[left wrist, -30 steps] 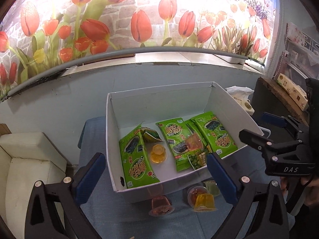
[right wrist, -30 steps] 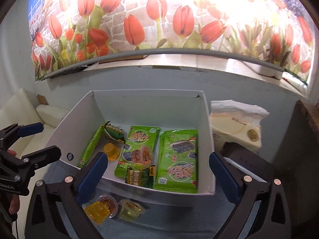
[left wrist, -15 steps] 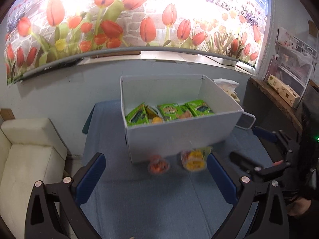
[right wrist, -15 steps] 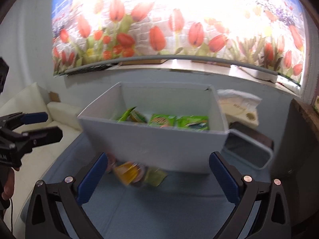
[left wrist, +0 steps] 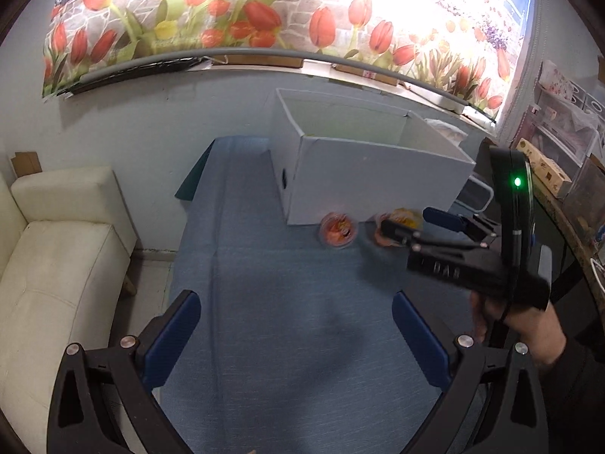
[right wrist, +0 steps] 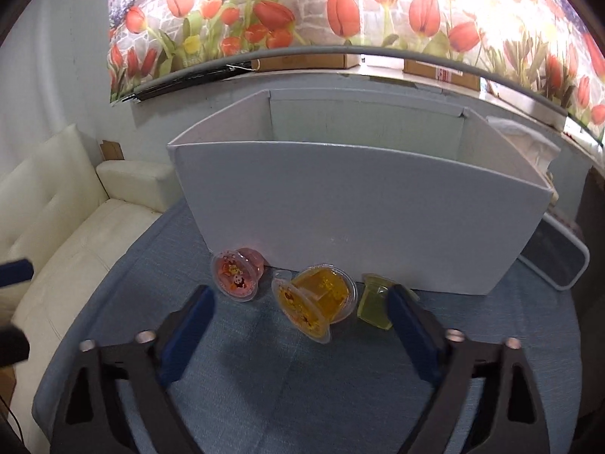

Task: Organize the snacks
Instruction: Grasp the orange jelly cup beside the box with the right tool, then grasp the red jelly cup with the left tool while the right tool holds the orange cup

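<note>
Three jelly cups lie on the blue cloth in front of a white box: a pink one, an orange one tipped on its side, and a yellow-green one. My right gripper hangs low over them, its jaws closing. The orange cup sits between the pads without touching them. The yellow-green cup lies against the right finger's tip. My left gripper stands wide open over bare cloth, well short of the pink cup and the box. What is inside the box is hidden by its front wall.
A white sofa flanks the table on the left. A white-rimmed tray sits right of the box. Shelves with boxes stand at far right. A hand holds the right gripper by the cups.
Both grippers have drawn back from above the box and sunk toward the cloth; the snack packets inside have dropped from sight. The right jaws have narrowed around the orange cup.
</note>
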